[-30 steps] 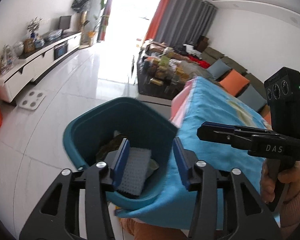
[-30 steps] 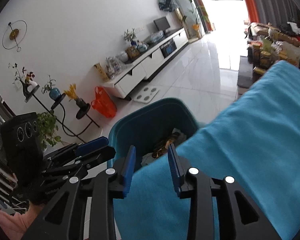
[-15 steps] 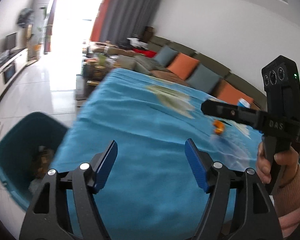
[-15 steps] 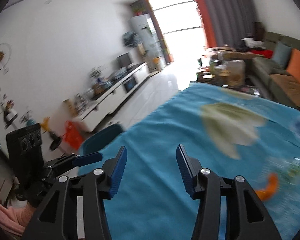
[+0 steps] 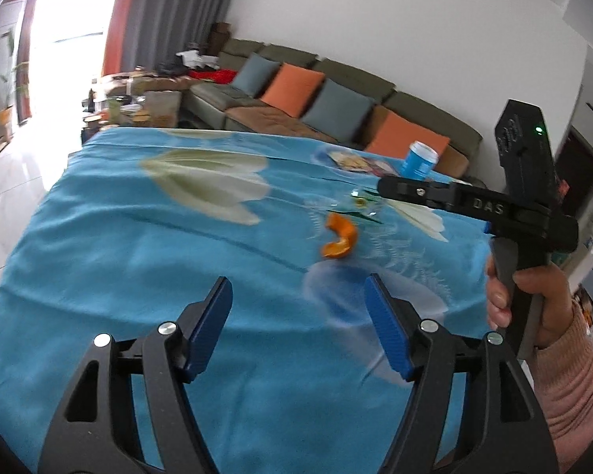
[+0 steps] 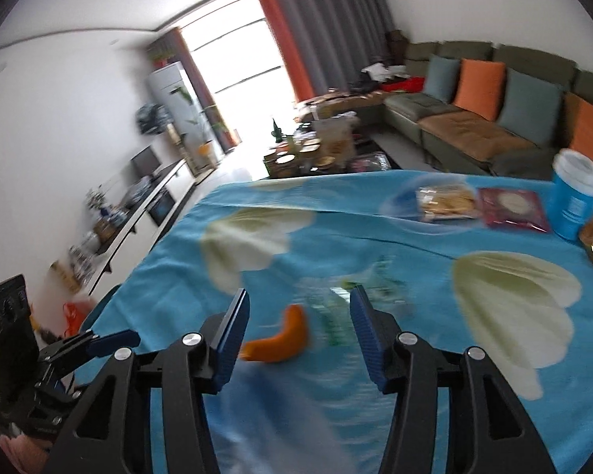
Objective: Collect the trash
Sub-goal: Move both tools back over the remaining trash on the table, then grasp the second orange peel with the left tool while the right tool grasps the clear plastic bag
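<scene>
A curled orange peel (image 5: 338,243) lies on the blue flowered tablecloth (image 5: 138,256), beside a crumpled clear wrapper with green print (image 5: 359,205). My left gripper (image 5: 298,288) hovers open over the cloth, short of the peel, with nothing between its fingers. In the right wrist view the peel (image 6: 280,339) and the wrapper (image 6: 355,304) lie just ahead of my right gripper (image 6: 299,296). Its jaws are opening and its pads touch nothing. The right gripper (image 5: 381,189) also shows from the side in a person's hand, above the wrapper.
A blue cup (image 6: 573,201), a clear packet of biscuits (image 6: 446,201) and a red packet (image 6: 510,207) stand at the table's far side. The teal bin's rim (image 6: 102,304) peeks past the left table edge. A sofa (image 6: 474,118) lies beyond.
Both grippers have swung away from the teal bin to over the table. Both pairs of jaws stand wider apart. The peel and wrapper have come into view.
</scene>
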### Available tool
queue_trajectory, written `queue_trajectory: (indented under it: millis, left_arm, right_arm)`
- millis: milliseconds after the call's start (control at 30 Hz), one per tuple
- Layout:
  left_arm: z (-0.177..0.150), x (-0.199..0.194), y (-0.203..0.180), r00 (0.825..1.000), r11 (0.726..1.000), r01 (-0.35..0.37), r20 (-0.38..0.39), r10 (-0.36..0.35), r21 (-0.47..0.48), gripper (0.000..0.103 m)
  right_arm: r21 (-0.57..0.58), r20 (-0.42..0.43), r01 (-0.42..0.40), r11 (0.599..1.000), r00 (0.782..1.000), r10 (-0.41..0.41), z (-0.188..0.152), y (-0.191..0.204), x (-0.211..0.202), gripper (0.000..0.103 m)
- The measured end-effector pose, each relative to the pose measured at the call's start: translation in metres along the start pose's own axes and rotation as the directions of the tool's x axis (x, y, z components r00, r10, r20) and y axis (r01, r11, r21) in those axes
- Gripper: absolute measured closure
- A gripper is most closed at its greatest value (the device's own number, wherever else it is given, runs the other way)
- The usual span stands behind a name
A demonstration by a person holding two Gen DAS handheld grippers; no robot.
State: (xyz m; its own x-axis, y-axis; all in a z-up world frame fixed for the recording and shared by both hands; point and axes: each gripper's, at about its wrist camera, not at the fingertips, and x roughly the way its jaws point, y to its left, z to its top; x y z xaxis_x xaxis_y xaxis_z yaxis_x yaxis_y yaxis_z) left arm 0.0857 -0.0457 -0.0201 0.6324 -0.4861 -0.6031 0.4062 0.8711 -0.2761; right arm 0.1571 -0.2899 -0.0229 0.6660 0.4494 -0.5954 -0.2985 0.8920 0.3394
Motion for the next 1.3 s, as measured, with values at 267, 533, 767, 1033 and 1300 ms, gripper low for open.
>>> queue_trajectory:
  millis: [267,533,767,1033,1300]
  left_arm:
    - [0.017,0.044,-0.021,0.994,0.998,0.059,-0.090,-0.056,0.034,0.040]
    - [0.026,0.079,-0.027,0.984,0.997,0.061,-0.170,-0.053,0.043,0.053]
    - [0.029,0.098,-0.024,0.975,0.998,0.058,-0.215,-0.048,0.037,0.066]
    - [0.029,0.097,-0.026,0.978,0.996,0.059,-0.206,-0.045,0.063,0.084]
    - [0.025,0.079,-0.029,0.986,0.995,0.046,-0.161,-0.033,0.083,0.087]
  right_arm:
    - [0.087,-0.034,0.021,0.996,0.999,-0.018,0.007,-0.043,0.016,0.043]
    - [0.127,-0.080,-0.015,0.992,0.996,0.026,0.007,-0.056,0.035,0.043]
    - [0.137,-0.101,-0.058,0.989,0.992,0.073,0.003,-0.057,0.037,0.052]
    - [0.105,-0.114,-0.073,0.992,0.990,0.085,-0.003,-0.052,0.033,0.070]
    - [0.106,-0.081,-0.103,0.989,0.990,0.112,-0.005,-0.048,0.020,0.082]
